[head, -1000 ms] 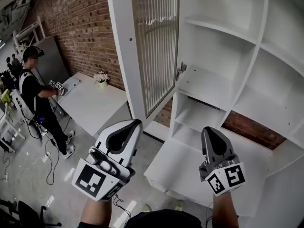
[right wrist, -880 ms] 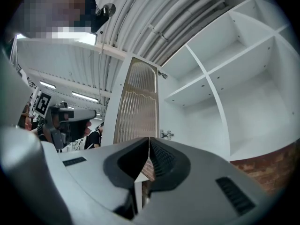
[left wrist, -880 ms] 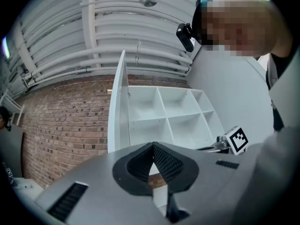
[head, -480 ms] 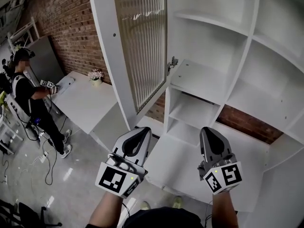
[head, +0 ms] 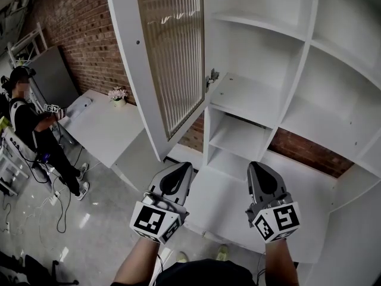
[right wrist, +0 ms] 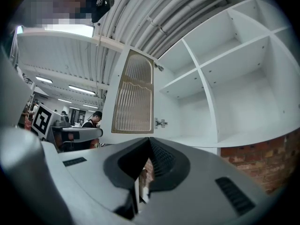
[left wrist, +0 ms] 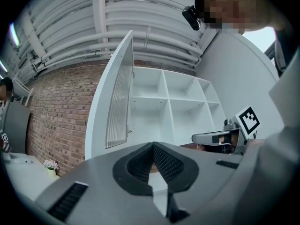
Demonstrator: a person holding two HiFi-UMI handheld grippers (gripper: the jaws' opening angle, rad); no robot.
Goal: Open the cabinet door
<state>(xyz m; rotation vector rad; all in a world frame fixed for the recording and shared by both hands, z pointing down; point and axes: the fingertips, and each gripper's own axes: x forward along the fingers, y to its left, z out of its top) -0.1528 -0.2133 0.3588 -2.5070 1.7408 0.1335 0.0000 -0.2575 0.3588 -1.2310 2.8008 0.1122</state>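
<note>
The white cabinet door (head: pixel 169 58) with its ribbed glass panel stands swung wide open to the left of the cabinet (head: pixel 256 100), held on a metal hinge (head: pixel 212 76). The open shelves behind it are bare. My left gripper (head: pixel 183 167) is shut with nothing in it, low in the head view and well short of the door. My right gripper (head: pixel 259 167) is beside it, also shut and holding nothing. The door (left wrist: pixel 117 107) shows beyond the closed left gripper (left wrist: pixel 153 145). In the right gripper view the door (right wrist: pixel 133 100) stands past the right gripper (right wrist: pixel 149 140).
A person (head: pixel 27 118) stands at far left beside a white table (head: pixel 107 130) bearing a small flower pot (head: pixel 117 94). A brick wall (head: pixel 83 22) runs behind. A low white cabinet top (head: pixel 226 201) lies under my grippers. Cables trail on the floor (head: pixel 59 213).
Both grippers have sunk, the left one more, and it has drifted right toward the middle. They stay shut. The door keeps its open position.
</note>
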